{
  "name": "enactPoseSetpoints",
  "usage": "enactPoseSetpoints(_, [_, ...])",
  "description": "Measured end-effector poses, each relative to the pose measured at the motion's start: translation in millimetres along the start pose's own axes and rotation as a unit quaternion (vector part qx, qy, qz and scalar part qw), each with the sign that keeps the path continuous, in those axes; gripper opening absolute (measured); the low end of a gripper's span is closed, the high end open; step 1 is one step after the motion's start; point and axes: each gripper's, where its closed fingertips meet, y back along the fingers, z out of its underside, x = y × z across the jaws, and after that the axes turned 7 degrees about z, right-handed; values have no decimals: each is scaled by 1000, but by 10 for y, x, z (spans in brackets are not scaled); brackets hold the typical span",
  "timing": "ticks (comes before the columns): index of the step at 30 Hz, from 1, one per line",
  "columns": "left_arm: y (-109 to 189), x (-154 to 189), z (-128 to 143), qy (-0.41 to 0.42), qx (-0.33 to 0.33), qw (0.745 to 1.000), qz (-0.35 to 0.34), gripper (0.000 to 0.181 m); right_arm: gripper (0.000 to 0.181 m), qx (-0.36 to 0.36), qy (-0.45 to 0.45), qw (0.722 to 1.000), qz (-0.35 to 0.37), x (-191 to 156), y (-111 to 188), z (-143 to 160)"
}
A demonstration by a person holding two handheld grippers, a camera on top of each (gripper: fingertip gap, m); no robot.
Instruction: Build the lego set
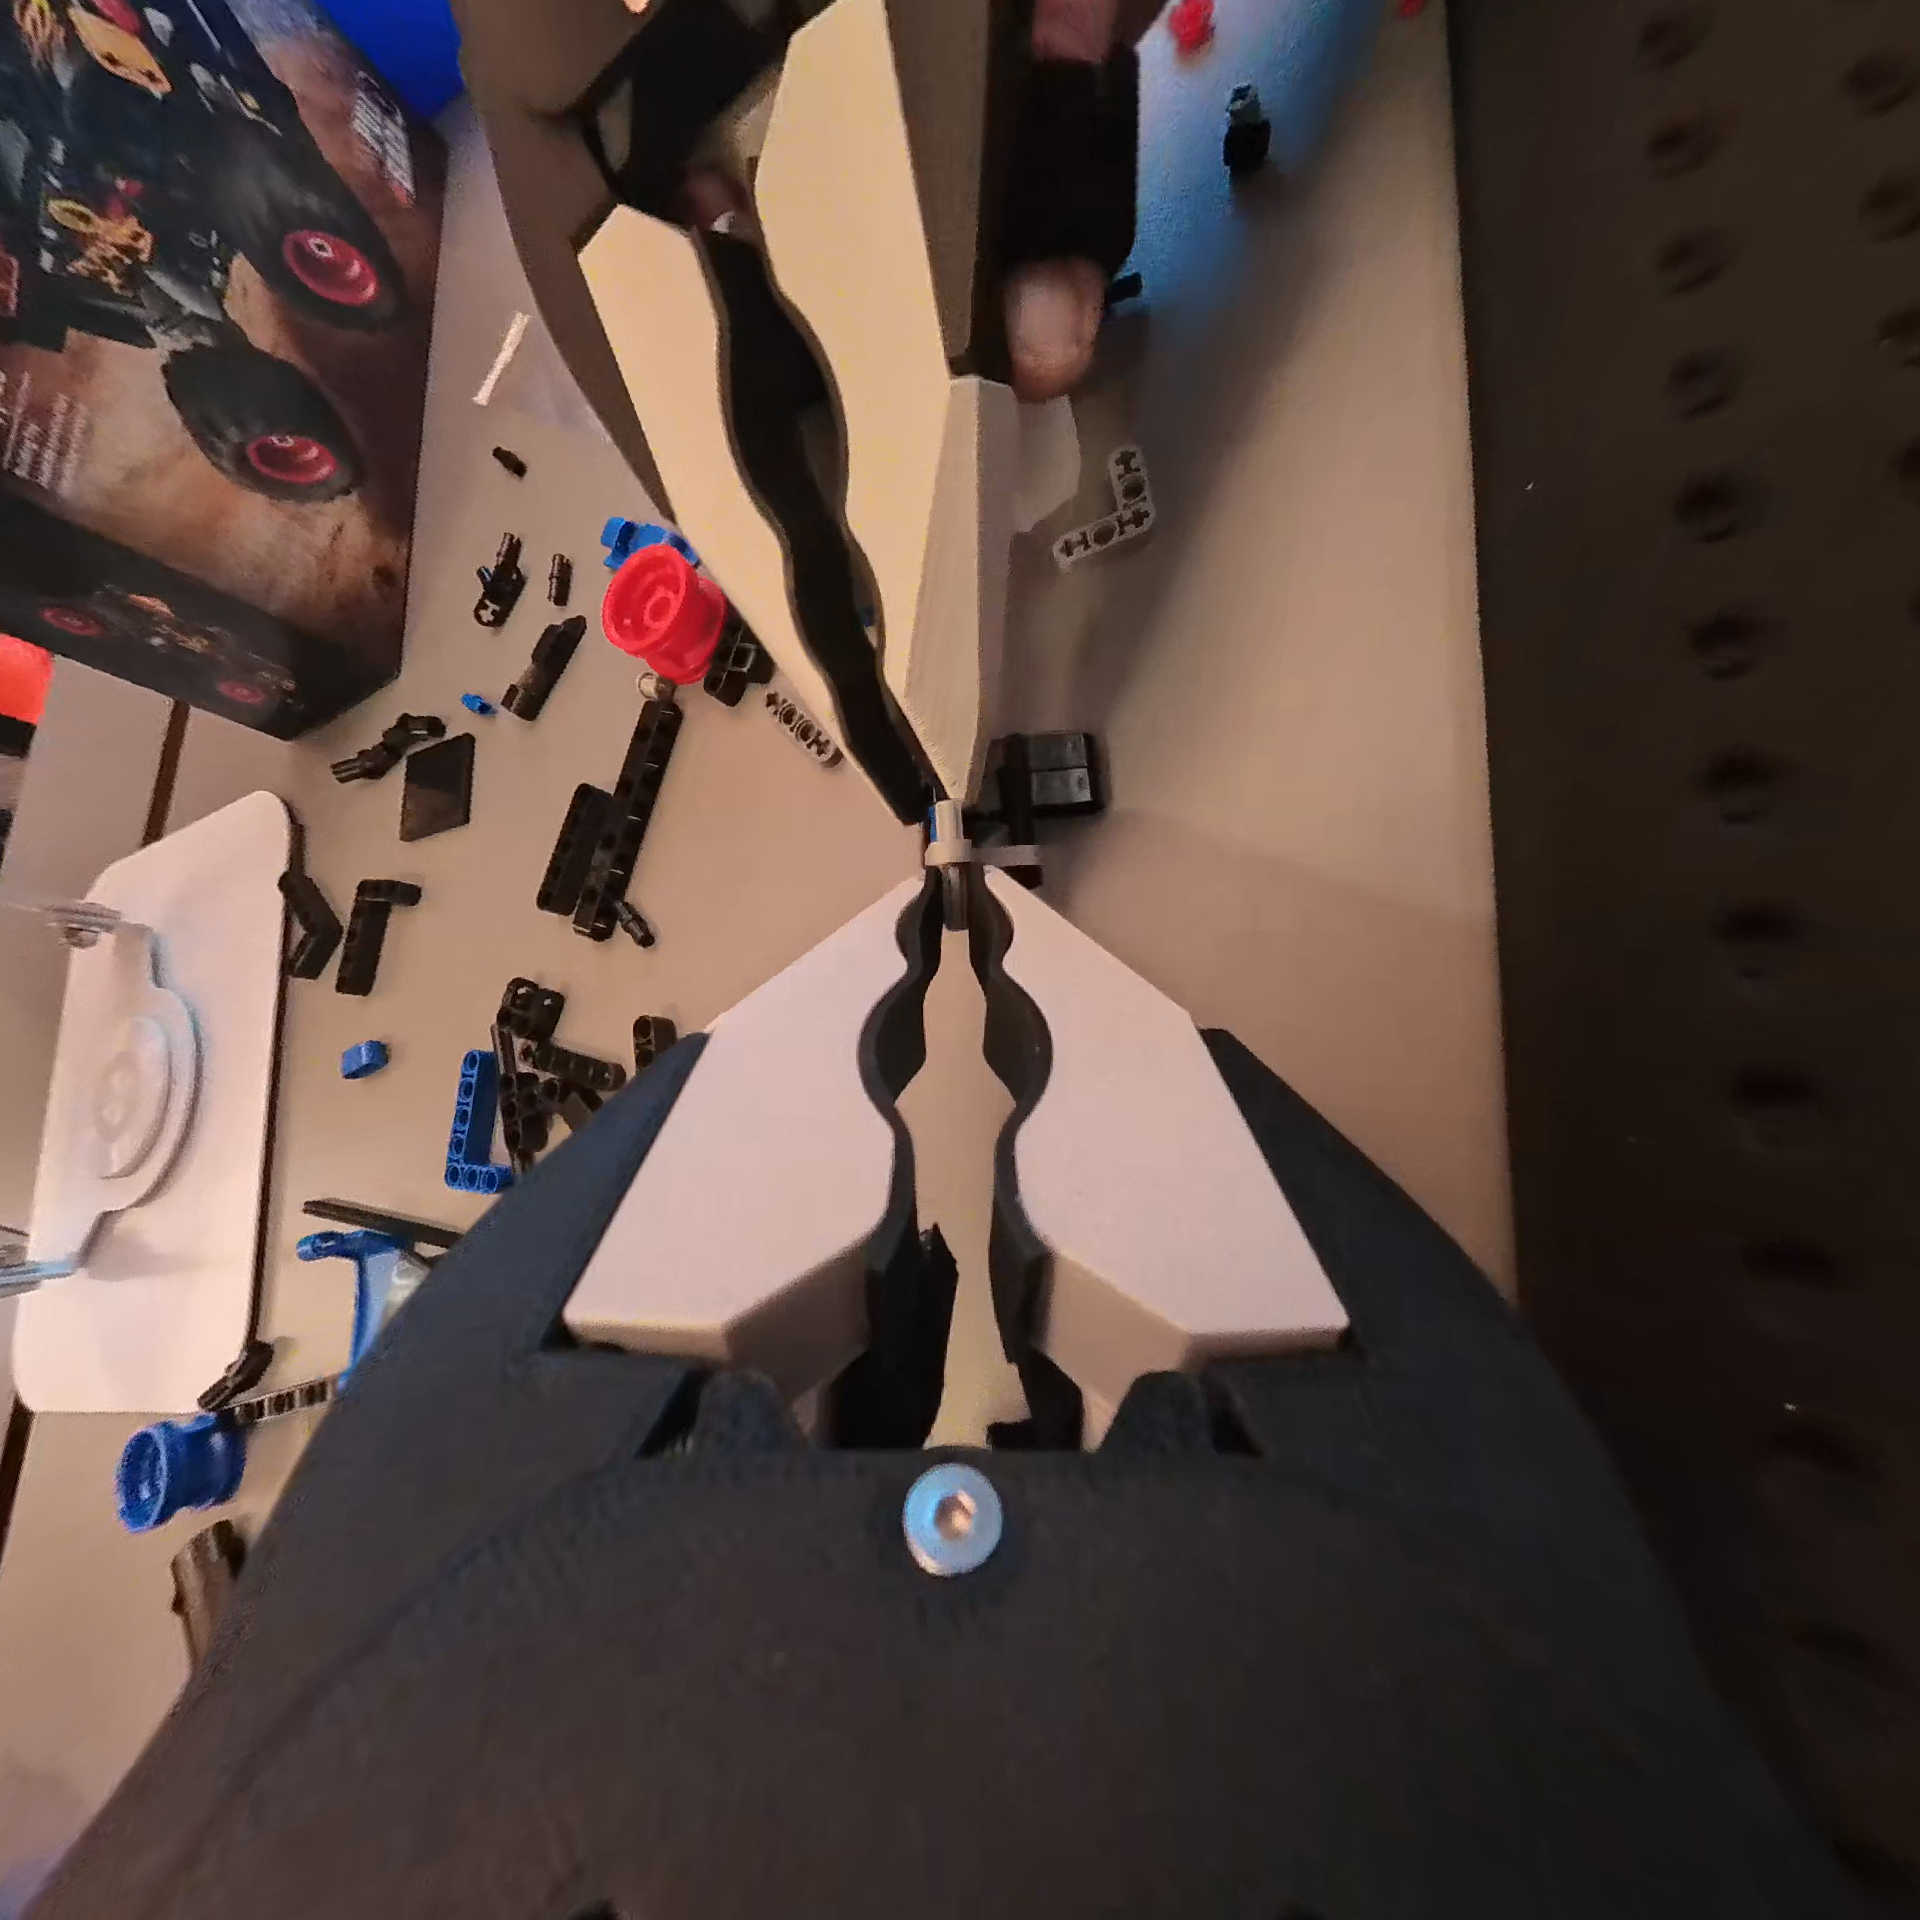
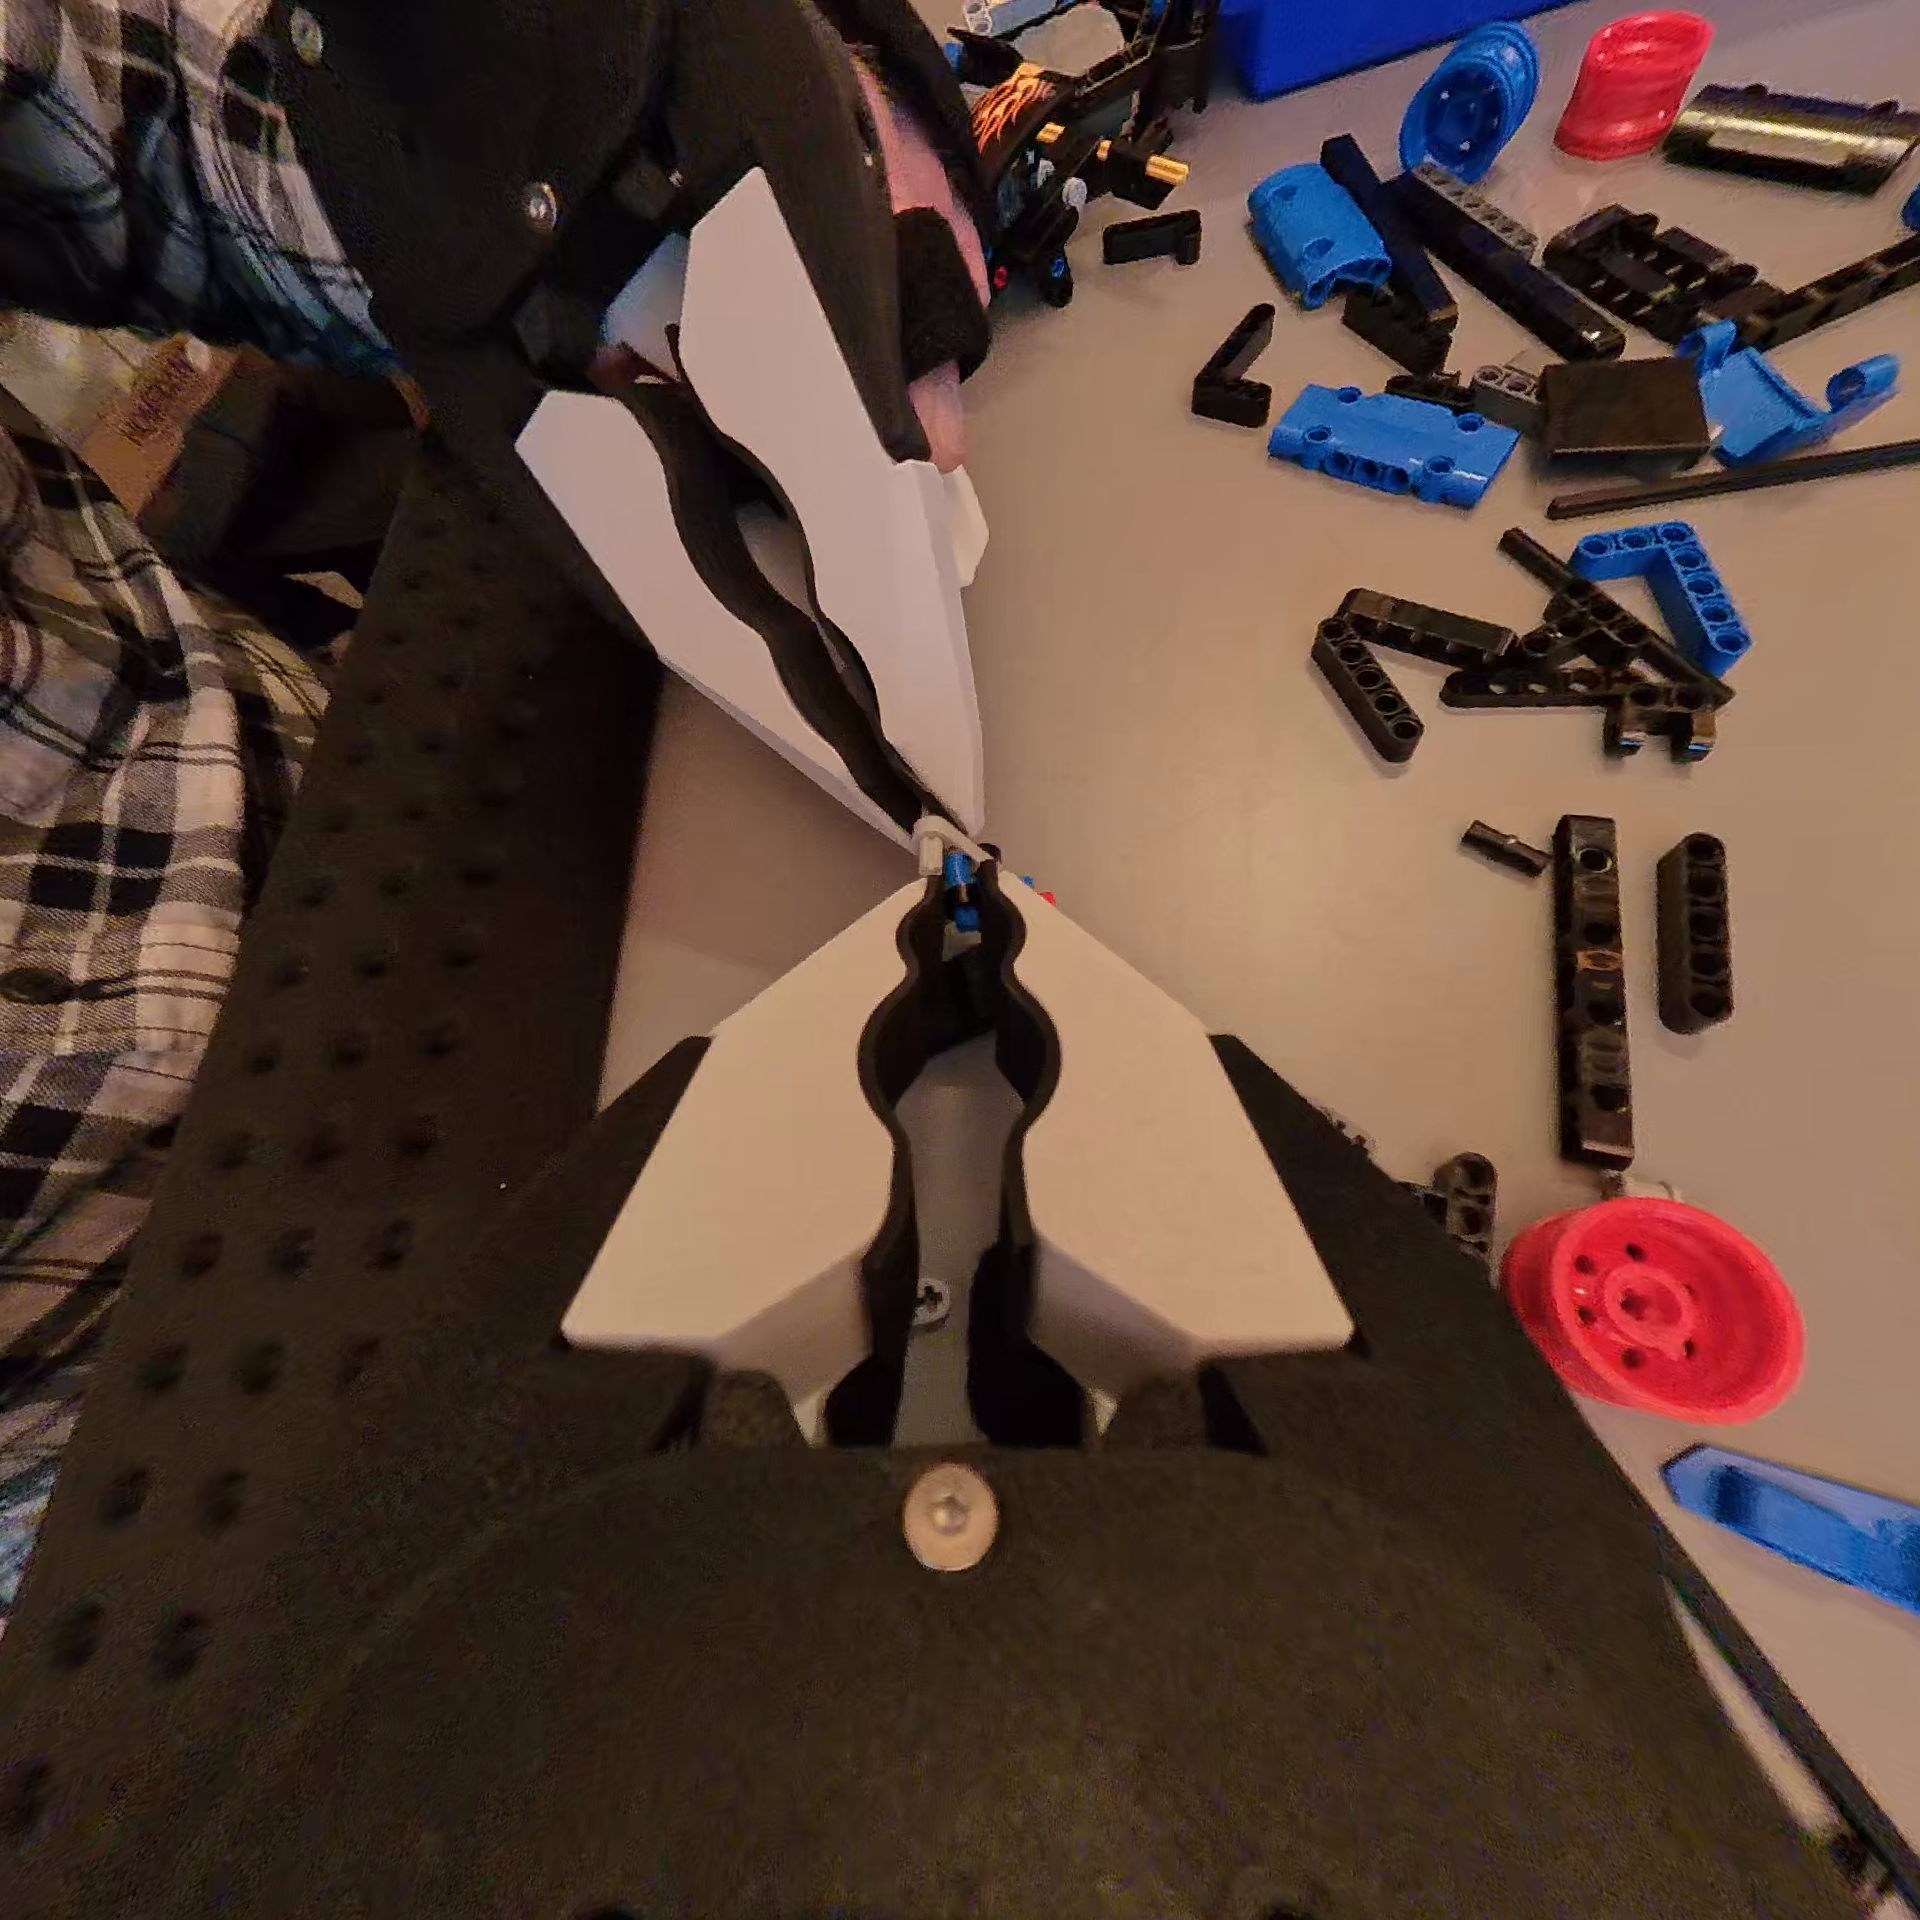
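L tongs (image 1: pixel 951 902) are nipped on a small grey piece (image 1: pixel 952 850), meeting the R tongs (image 2: pixel 961 894) tip to tip just above the surface (image 1: pixel 1247 935) near its edge; R tongs are pinched on a small blue pin (image 2: pixel 958 883) w/ a dark bit behind it. The two held bits touch between the tips. Loose lego lies further in on the surface: black beams (image 2: pixel 1590 987), blue parts (image 2: pixel 1392 447), a red wheel (image 2: pixel 1652 1309), w/ the set's box (image 1: pixel 197 343) at the far corner.

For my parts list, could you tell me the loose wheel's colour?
Red; the wheel shows best in the right wrist view.
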Motion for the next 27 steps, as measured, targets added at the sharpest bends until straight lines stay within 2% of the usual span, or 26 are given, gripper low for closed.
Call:
enactPoseSetpoints(16, [-11, -59, 45, -6, -17, 1000, -18, 1, 0, -15, 32, 999, 31, 28, -34, -32])
enactPoseSetpoints(21, [-32, 7, 2, -43, -27, 998, -33, 2, 3, -13, -13, 1000, 9, 21, 56, 9])
enactPoseSetpoints(24, [-65, 28, 25, -59, -45, 996, -42, 2, 12, -17, -19, 1000, 13, 12, 38, 15])
enactPoseSetpoints(27, [-49, 15, 10, -37, -30, 998, -35, 2, 11, -23, -26, 999, 13, 46, 75, 57])
